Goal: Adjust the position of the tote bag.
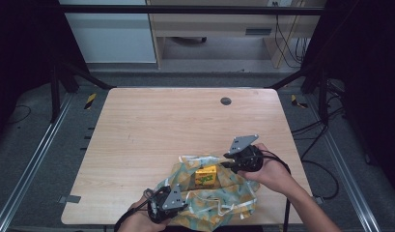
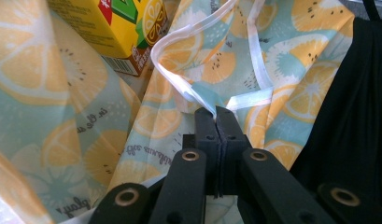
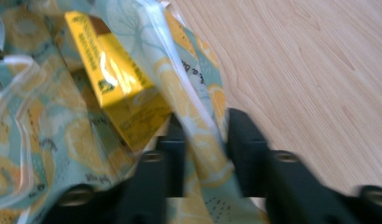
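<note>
A teal bag printed with orange slices lies crumpled at the table's near edge. A yellow drink carton rests in its open mouth. My left gripper is at the bag's near left. In the left gripper view the left gripper is shut on the bag's white strap, and the carton lies beyond it. My right gripper is at the bag's far right. In the blurred right gripper view the right gripper is shut on the bag's edge, beside the carton.
The wooden table stretches away beyond the bag, with a round grey cable hole near its far edge. Black frame posts stand at both far corners. Dark cloth hangs close at the right of the left gripper view.
</note>
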Tool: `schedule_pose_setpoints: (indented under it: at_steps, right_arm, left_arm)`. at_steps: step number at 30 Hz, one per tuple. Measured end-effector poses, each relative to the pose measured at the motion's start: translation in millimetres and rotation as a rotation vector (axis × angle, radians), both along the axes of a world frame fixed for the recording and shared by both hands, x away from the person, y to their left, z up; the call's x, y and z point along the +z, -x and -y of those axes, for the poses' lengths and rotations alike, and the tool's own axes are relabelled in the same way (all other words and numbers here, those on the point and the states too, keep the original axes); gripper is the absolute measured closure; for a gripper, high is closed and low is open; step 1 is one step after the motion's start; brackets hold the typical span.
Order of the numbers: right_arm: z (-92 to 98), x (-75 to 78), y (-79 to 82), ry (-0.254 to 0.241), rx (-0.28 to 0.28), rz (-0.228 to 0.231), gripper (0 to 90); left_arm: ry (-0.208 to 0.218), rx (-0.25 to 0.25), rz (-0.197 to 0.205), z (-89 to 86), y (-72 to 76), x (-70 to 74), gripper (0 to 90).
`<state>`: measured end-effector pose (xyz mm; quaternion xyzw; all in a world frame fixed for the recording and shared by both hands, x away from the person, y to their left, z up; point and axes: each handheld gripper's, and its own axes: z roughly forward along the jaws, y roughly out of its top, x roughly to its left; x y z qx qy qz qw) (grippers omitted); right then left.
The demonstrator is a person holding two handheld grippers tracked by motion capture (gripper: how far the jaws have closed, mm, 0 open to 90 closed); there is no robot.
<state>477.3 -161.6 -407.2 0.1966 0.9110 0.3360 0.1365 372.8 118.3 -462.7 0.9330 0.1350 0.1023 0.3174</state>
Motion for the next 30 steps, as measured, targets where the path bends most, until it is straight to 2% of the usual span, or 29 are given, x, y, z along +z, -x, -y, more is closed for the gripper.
schedule_pose_setpoints:
  at_steps: [2, 3, 10, 13, 17, 22, 25, 30]
  right_arm:
    - [-1.3, 2.9, -6.2, -0.029, -0.02, -0.017, 86.2]
    - [-1.8, 4.5, -8.8, -0.043, -0.026, -0.015, 88.8]
    - [-2.8, 33.2, -34.4, -0.14, -0.109, 0.04, 89.9]
    - [-1.1, 36.1, -47.6, -0.161, -0.152, 0.037, 89.9]
    - [0.5, 11.2, -65.8, -0.111, -0.214, -0.022, 89.9]
    - [7.0, -23.4, -80.1, -0.076, -0.264, -0.094, 89.9]
    - [11.8, -34.8, -85.0, -0.073, -0.294, -0.125, 89.9]
    - [18.4, -45.5, -94.2, -0.08, -0.325, -0.138, 89.9]
  left_arm:
    - [0.001, 0.0, 0.002, -0.3, -1.0, 0.7, 90.0]
    - [0.004, 0.001, 0.003, -0.8, -1.9, 2.3, 90.0]
    - [0.03, 0.03, 0.041, -6.1, -6.2, 17.4, 90.0]
    - [0.037, 0.034, 0.048, -5.7, -8.3, 18.1, 90.0]
    - [0.001, 0.016, 0.041, -2.2, -7.4, 6.5, 90.0]
    - [-0.025, 0.021, 0.038, -3.4, -5.7, -5.0, 90.0]
    - [-0.027, 0.009, 0.021, -3.4, -5.3, -11.1, 90.0]
    - [-0.025, 0.008, 0.02, -2.8, -4.2, -14.4, 90.0]
